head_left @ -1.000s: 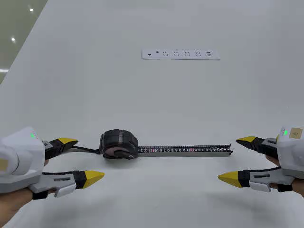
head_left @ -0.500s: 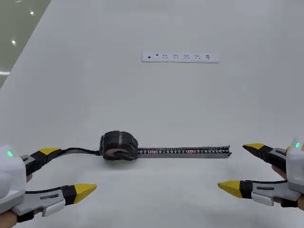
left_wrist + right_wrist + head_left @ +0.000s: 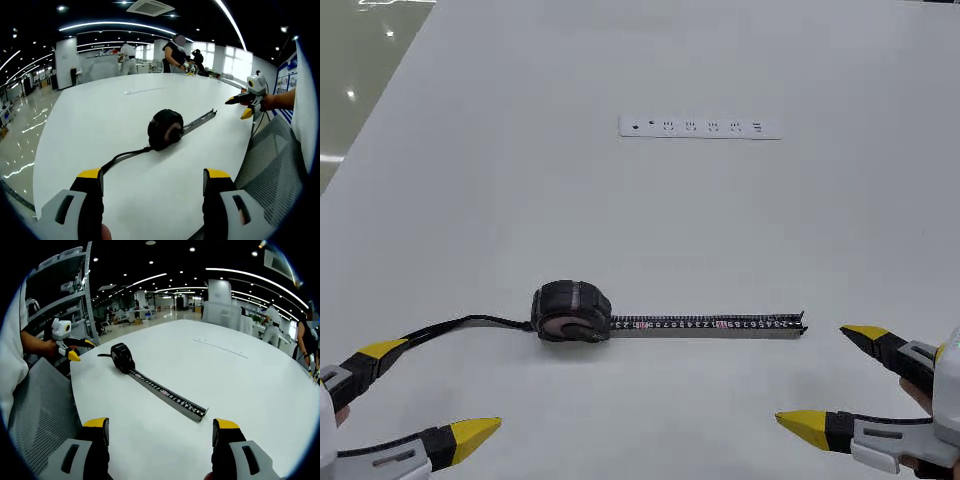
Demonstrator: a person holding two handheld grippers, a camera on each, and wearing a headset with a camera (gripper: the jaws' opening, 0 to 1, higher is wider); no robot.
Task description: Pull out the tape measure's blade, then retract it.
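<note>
The tape measure lies on its side toward the near edge of the desk. Its blade is drawn out flat along that edge toward the right, and a dark strap trails off the case to the left. The left tongs sit near the strap's end, jaws apart and gripping nothing. The right tongs are just past the blade's hooked tip, also apart and empty. A power strip lies well apart, toward the far edge.

The pull-out looks done, with the blade apparently locked out, so retracting remains. That likely calls for the left tongs to steady the case. The lock must then be released, or the right tongs could take the tip and guide the blade home. I cannot make out the lock itself.
</note>
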